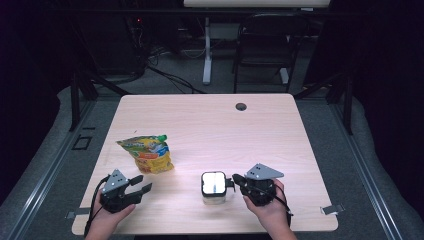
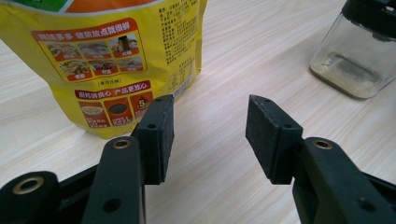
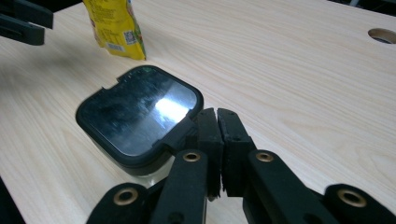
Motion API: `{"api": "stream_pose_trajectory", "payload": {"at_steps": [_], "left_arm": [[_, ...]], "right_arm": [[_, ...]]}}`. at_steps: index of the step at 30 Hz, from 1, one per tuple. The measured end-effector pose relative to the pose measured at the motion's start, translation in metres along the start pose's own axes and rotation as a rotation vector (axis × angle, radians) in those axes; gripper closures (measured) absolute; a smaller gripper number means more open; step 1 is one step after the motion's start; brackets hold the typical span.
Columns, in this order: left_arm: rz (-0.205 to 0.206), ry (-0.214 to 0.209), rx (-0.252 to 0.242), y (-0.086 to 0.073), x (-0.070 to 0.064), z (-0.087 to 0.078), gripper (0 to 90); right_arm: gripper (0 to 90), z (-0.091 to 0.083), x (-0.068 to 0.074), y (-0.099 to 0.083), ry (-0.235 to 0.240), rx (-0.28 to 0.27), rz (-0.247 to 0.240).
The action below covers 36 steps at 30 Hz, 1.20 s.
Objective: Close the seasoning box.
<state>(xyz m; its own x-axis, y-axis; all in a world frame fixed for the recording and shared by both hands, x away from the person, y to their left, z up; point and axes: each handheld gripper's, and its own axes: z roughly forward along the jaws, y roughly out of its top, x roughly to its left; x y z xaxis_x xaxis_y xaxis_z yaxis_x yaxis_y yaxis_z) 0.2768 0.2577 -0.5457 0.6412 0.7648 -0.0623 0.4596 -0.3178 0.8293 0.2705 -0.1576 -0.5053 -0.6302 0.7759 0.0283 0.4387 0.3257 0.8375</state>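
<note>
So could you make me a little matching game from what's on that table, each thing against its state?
Things:
1. yellow pouch
2. clear jar
3. left gripper
4. right gripper

States:
A. jaws pressed together beside the jar's lid
B. lying flat, green cap pointing away from the person
C. jaws spread apart, nothing between them
D. standing upright, black lid on, a little pale grain at the bottom

Pairs: 1-B, 2-D, 3-C, 4-A
</note>
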Motion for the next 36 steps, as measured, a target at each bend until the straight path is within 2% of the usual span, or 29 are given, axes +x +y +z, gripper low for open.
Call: {"api": "stream_pose_trajectory", "payload": {"at_steps": [4, 7, 9, 18, 19, 21, 25, 27, 31, 33, 36], "left_arm": [[0.002, -0.019, 0.015, 0.0, -0.002, 0.004, 53.0], [0.02, -0.017, 0.028, 0.0, -0.004, 0.004, 53.4], [0.024, -0.023, 0.02, 0.001, -0.004, 0.004, 53.3], [0.006, -0.023, 0.014, 0.005, -0.008, 0.006, 52.4], [-0.009, -0.027, 0.014, 0.008, -0.01, 0.006, 52.4], [-0.014, -0.044, 0.01, 0.013, -0.012, 0.008, 53.2], [-0.009, -0.085, 0.019, 0.027, -0.021, 0.014, 56.3], [-0.009, -0.096, 0.018, 0.035, -0.028, 0.019, 59.9], [0.02, -0.1, 0.018, 0.051, -0.044, 0.032, 61.4], [0.025, -0.131, 0.026, 0.057, -0.052, 0.04, 63.8], [0.044, -0.152, 0.035, 0.065, -0.064, 0.048, 68.0]], "right_arm": [[89.8, 0.001, 0.004, 0.003, 0.009, -0.005, -0.007], [87.1, 0.002, 0.005, 0.004, 0.017, -0.009, 0.013], [87.1, 0.002, 0.006, 0.004, 0.01, -0.007, 0.018], [83.8, 0.009, 0.005, 0.002, 0.016, 0.021, 0.024], [83.8, 0.009, 0.005, 0.003, 0.013, 0.02, 0.024], [84.3, 0.01, 0.007, 0.002, 0.016, 0.017, 0.029], [84.8, 0.01, 0.007, 0.002, 0.01, 0.019, 0.029], [84.9, 0.01, 0.007, 0.002, 0.016, 0.018, 0.056], [85.1, 0.009, 0.004, 0.001, 0.024, 0.029, 0.09], [85.3, 0.01, 0.004, 0.001, 0.026, 0.028, 0.099], [85.3, 0.01, 0.005, 0.001, 0.018, 0.023, 0.096]]}}
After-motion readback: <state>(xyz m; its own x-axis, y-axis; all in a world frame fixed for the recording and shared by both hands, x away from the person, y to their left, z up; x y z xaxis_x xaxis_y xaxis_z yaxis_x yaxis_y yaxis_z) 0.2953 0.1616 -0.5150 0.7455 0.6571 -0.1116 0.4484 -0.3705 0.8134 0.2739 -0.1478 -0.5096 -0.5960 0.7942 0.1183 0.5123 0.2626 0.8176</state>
